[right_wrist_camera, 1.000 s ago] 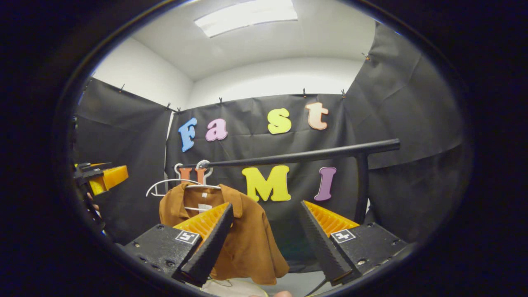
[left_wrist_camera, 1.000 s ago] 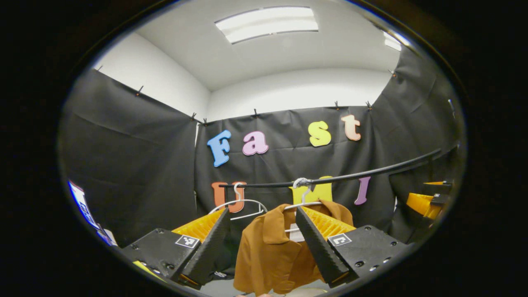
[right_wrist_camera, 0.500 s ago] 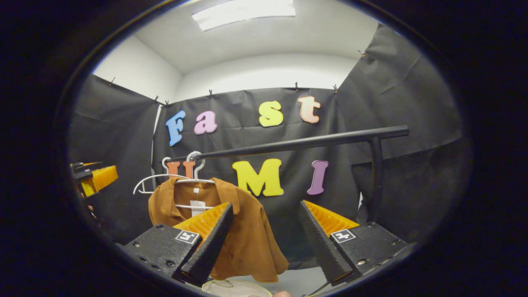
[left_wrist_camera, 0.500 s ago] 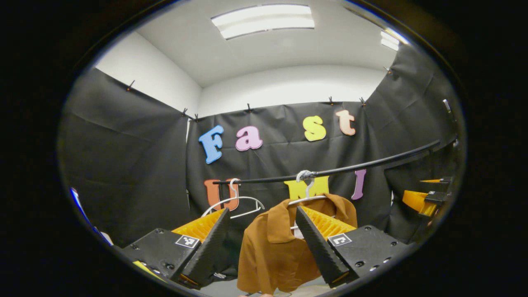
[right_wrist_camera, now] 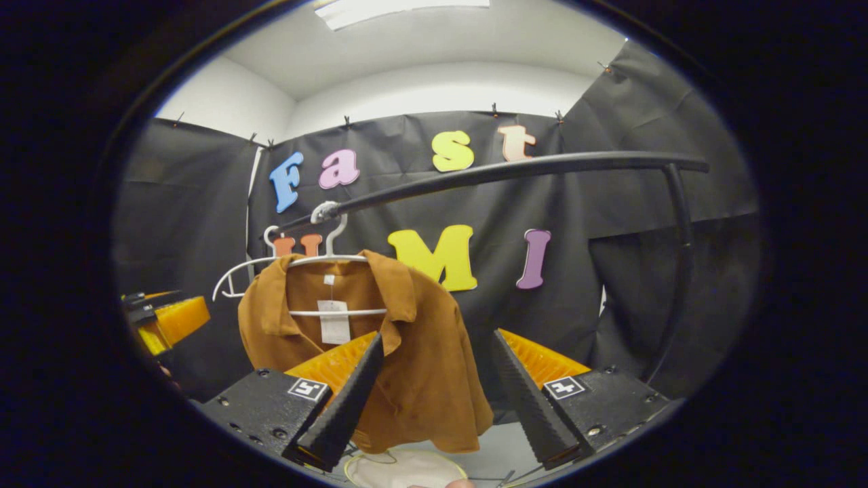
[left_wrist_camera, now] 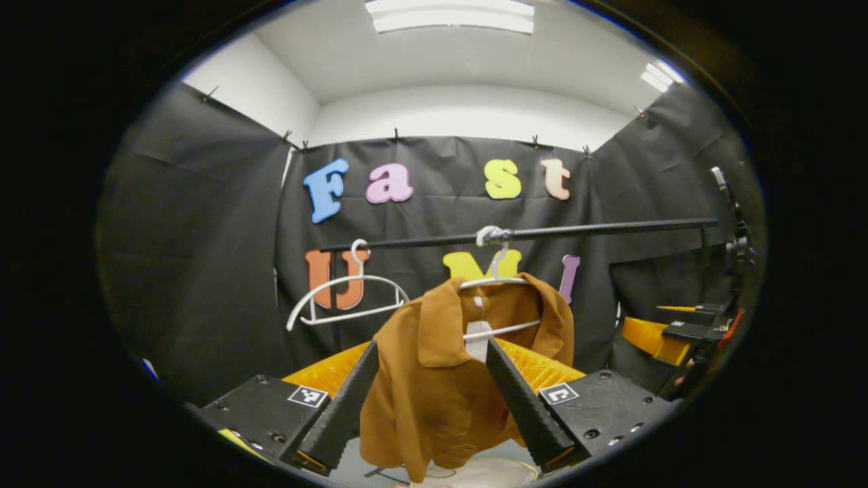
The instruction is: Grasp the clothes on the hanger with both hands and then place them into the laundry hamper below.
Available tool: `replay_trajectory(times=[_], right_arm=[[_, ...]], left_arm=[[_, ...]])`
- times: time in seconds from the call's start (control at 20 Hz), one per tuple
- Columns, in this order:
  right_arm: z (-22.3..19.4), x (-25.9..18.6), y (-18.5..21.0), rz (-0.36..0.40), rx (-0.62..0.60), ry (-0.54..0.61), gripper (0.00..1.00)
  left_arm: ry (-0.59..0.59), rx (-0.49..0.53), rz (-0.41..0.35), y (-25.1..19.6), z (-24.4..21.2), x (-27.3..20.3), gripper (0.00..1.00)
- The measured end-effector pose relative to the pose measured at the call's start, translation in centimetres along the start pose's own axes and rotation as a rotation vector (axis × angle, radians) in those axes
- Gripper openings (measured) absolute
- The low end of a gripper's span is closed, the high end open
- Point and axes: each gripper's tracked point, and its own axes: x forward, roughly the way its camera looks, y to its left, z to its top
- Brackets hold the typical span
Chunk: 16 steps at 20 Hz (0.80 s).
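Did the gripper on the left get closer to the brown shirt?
Yes. In the left gripper view the brown shirt now looms larger between the left gripper fingers, and the black rail sits higher.

Left claw (left_wrist_camera: 428, 390): two long wedge-shaped fingers with ribbed inner faces, each bolted onto flat black plate. Plates carry round screws near edges and small square white marker with black pattern. Right claw (right_wrist_camera: 434, 383): same build, same ribbed wedges, black mounting plates, screw heads, square black-and-white tags. Thin cable trails under right plate. In right gripper view, left claw at left edge, ribbed block on black bracket.
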Motion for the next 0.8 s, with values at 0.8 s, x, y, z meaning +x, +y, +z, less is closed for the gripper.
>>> replay_trajectory(times=[0.8], right_arm=[[-5.2, 11.0, 3.5, 0.115, 0.159, 0.183, 0.99]], left_arm=[[0.199, -0.235, -0.031, -2.5, -6.3, 8.3, 1.0]])
